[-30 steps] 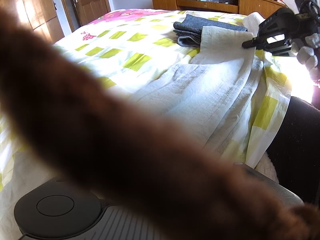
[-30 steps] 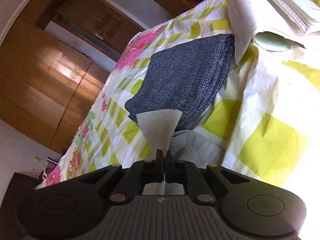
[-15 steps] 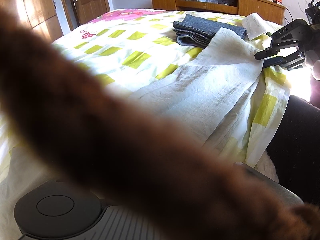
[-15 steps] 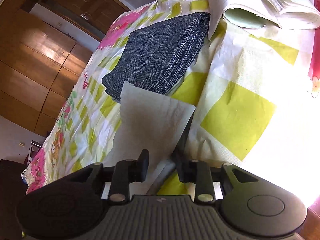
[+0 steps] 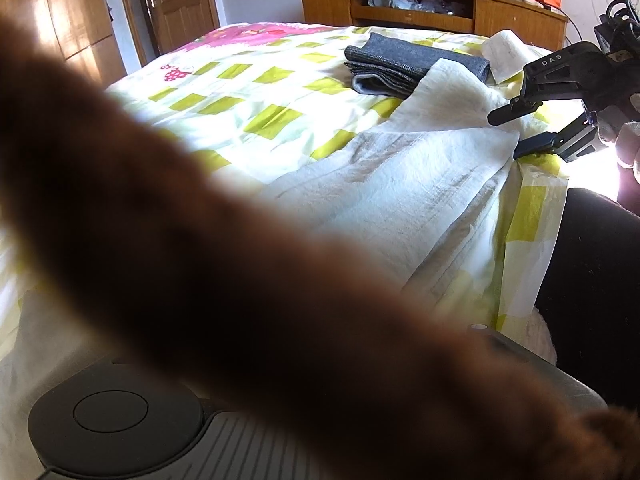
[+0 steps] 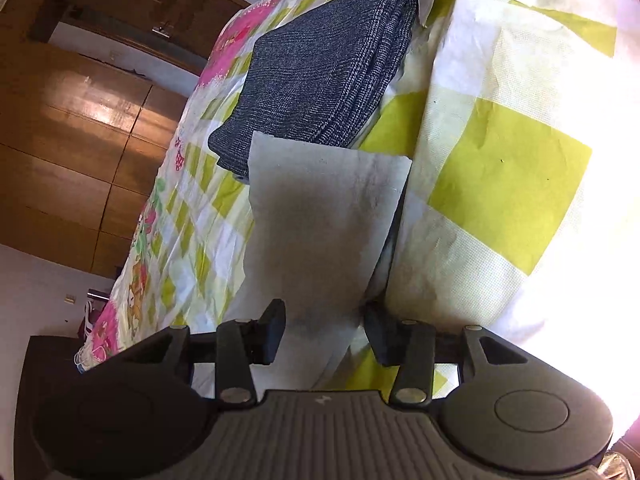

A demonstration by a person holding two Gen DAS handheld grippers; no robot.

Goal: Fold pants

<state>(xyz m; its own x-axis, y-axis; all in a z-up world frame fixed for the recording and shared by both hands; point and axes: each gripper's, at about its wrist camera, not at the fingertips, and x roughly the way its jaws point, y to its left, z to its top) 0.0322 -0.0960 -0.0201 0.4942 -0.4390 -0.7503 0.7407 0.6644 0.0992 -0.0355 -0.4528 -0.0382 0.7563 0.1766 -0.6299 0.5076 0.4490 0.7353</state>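
Two grippers here. Right gripper (image 6: 324,330) has its fingers spread wide, with the white pants (image 6: 320,216) lying loose in the gap and stretching out ahead of it on the bed (image 6: 508,184). Folded grey cloth (image 6: 320,68) sits just beyond. Left gripper's fingers are hidden behind a blurry brown sleeve (image 5: 240,272), so can't tell.

A blurred brown mass (image 5: 240,280) blocks most of the left wrist view, hiding the left tool's fingers. Beyond the pale pants (image 5: 400,184), a folded grey garment (image 5: 404,64) and a white paper (image 5: 506,52) crowd the bed's (image 5: 240,92) far side; its patterned middle lies open.
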